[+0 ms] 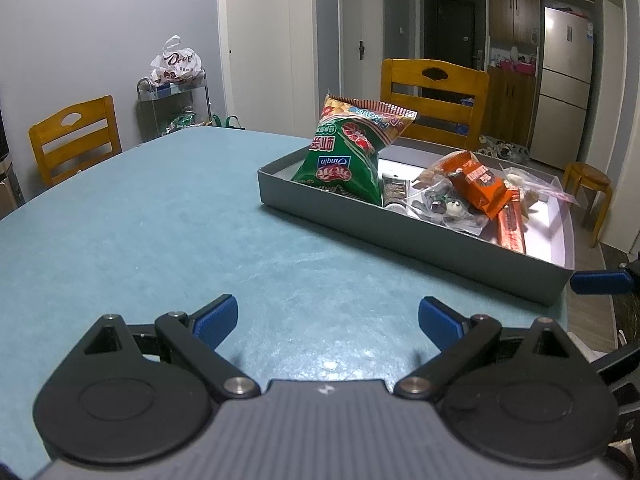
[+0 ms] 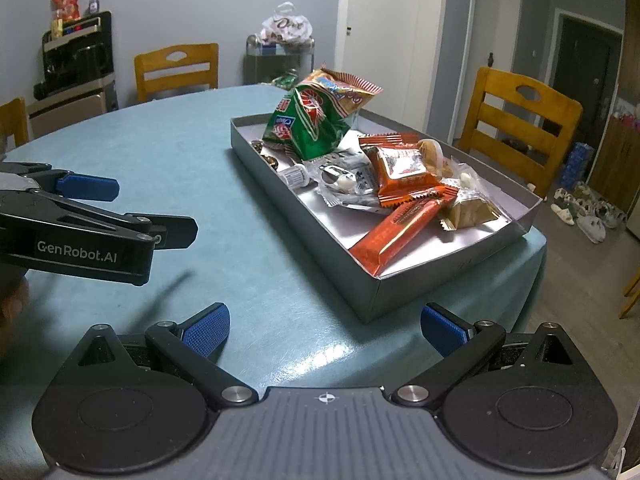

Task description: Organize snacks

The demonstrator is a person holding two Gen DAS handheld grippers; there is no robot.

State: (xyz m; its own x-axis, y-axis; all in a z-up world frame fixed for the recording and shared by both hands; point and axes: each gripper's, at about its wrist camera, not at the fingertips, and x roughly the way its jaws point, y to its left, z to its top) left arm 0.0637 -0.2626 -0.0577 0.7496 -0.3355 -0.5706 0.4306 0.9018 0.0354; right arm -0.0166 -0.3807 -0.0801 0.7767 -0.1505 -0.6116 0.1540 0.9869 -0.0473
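Both grippers, left gripper (image 1: 326, 318) and right gripper (image 2: 325, 326), hover with jaws spread and empty above the teal table (image 1: 160, 220). Ahead, the snacks (image 2: 392, 176) lie piled inside the grey tray (image 2: 304, 216), near the table's edge.

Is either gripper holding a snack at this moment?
No. The left gripper and right gripper both stand open over the table, while the snacks lie in the gray tray.

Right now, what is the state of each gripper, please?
Left gripper: open, holding nothing.
Right gripper: open, holding nothing.
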